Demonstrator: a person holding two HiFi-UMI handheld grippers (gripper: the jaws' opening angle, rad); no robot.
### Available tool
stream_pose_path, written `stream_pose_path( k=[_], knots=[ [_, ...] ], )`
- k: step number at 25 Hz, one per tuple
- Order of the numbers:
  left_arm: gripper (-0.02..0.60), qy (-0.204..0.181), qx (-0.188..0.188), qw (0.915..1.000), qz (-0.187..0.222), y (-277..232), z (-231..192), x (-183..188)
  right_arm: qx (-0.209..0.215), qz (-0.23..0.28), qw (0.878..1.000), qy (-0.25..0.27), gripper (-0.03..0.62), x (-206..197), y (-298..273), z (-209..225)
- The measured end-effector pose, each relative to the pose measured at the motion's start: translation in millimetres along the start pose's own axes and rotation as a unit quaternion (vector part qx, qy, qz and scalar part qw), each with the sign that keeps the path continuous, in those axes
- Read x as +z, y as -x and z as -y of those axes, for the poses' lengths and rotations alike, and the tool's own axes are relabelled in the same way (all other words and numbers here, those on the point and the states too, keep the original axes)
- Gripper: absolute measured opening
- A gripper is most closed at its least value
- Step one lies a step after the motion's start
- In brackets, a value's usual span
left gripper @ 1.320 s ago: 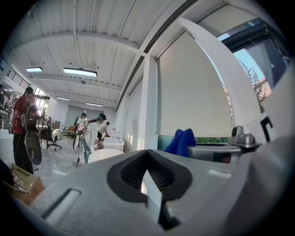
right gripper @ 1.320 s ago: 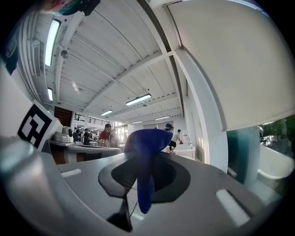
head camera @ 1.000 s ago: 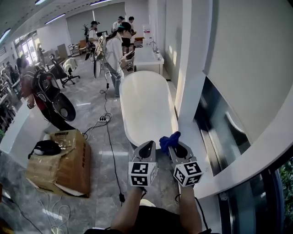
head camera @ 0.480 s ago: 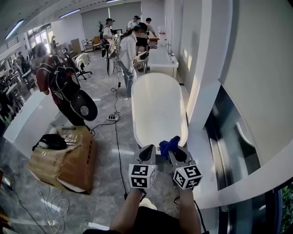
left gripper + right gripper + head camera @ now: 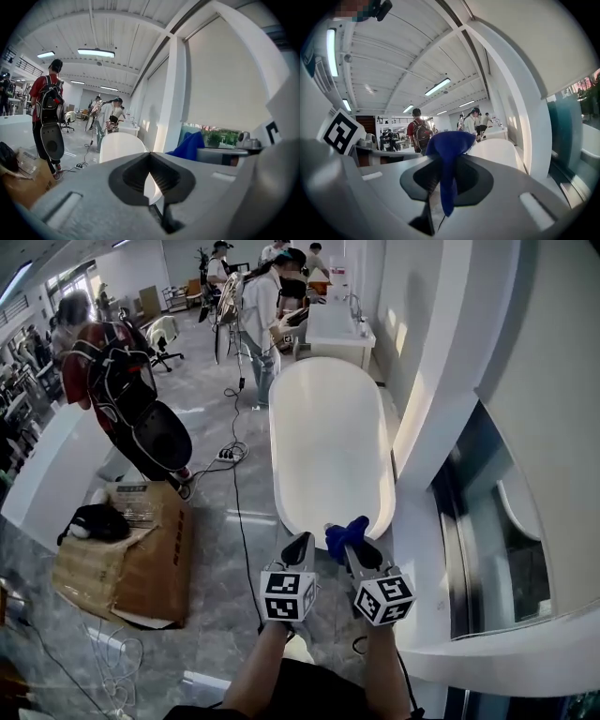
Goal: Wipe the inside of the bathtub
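Bathtub, white and oval, stands on the grey floor along the white wall, straight ahead of both tongs and just beyond their tips. Right tongs are clamped on a blue cloth, which bunches above the tips and hangs down between the jaws in the right gripper view. Left tongs are closed with nothing in them, held just beside the right pair.

White oval bathtub lies lengthwise ahead; bunched blue cloth sits pinched in right tool.
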State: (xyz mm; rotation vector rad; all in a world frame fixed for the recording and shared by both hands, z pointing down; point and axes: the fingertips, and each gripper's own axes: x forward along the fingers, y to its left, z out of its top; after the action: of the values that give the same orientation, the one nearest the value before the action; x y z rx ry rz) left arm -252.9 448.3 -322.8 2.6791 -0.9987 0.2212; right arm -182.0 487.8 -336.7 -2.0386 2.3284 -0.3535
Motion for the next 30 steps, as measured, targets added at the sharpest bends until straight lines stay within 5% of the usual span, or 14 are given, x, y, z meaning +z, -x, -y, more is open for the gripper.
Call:
stream_pose_path(
  k=[5, 8, 18, 23, 30],
  knots=[
    [0.002, -0.013, -0.010, 0.9995, -0.028, -59.9, -44.1, -0.1, -0.020, -0.018, 0.999, -0.033, 0.066, -13.6, -69.4, 29.4],
    [0.002, 0.014, -0.020, 0.9986, -0.047, -97.6, -70.5, -0.9, -0.027, -0.031, 0.998, -0.048, 0.066, -17.0, -113.8, 46.8],
    [0.002, 0.033, -0.044, 0.9961, -0.070, -182.0, -124.4, 13.0, -0.048, -0.063, 0.996, -0.039, 0.066, -8.3, -204.4, 87.1],
    [0.002, 0.073, -0.022, 0.9955, -0.056, -210.8, -163.9, 31.8, -0.043, -0.063, 0.997, -0.019, 0.066, 13.3, -240.8, 100.4],
    [0.002, 0.074, -0.016, 0.9948, -0.069, -280.3, -156.2, 42.0, -0.018, -0.080, 0.996, -0.030, 0.066, 14.7, -284.8, 153.0]
  ],
)
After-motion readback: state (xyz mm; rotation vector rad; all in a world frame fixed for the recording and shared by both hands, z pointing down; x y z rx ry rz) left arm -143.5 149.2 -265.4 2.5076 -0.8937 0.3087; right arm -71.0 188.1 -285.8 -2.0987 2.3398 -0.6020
